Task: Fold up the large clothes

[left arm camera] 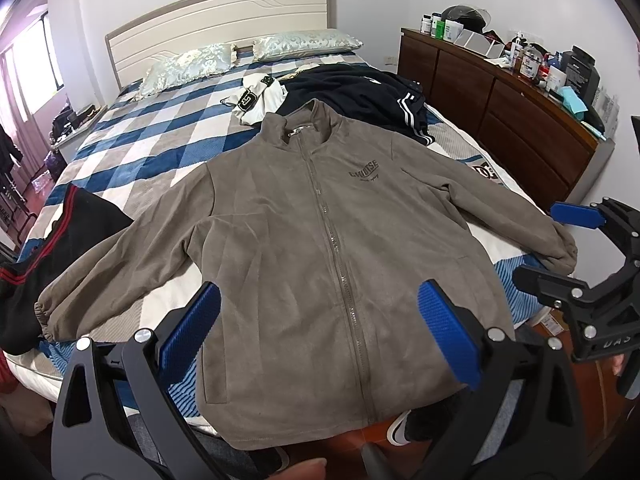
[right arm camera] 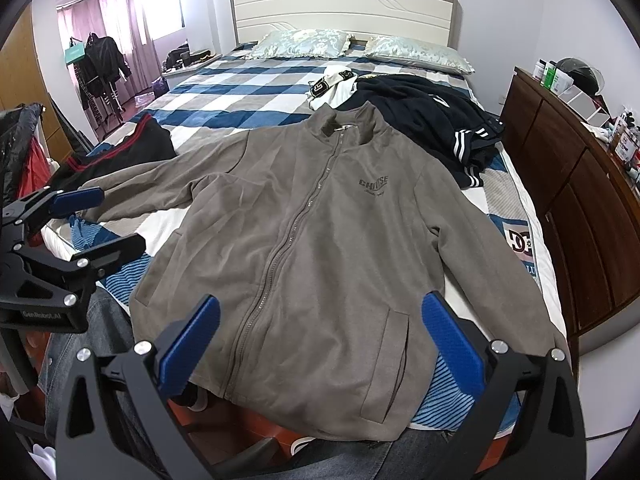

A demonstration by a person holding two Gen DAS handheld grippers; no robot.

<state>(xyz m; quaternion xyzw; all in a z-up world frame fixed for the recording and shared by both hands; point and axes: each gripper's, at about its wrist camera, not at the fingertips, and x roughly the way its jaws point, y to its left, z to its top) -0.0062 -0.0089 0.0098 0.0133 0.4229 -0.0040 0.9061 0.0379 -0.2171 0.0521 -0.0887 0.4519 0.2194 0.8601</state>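
Note:
A grey-brown zip-up jacket [left arm camera: 320, 240] lies spread face up on the bed, collar away from me, sleeves out to both sides, hem hanging over the near edge. It also shows in the right wrist view [right arm camera: 320, 232]. My left gripper [left arm camera: 320, 328] is open and empty, held above the jacket's lower front. My right gripper [right arm camera: 320, 336] is open and empty above the hem, near the right pocket. The right gripper shows in the left wrist view [left arm camera: 560, 248] by the jacket's right cuff. The left gripper shows in the right wrist view [right arm camera: 92, 220] near the left sleeve.
The bed [left arm camera: 160, 140] has a blue, white and grey checked cover and two pillows [left arm camera: 192, 64]. A black garment with white stripes [left arm camera: 368, 96] and a white one [left arm camera: 256, 100] lie behind the collar. A black and red garment [left arm camera: 48, 248] lies at left. A cluttered wooden dresser [left arm camera: 520, 120] stands at right.

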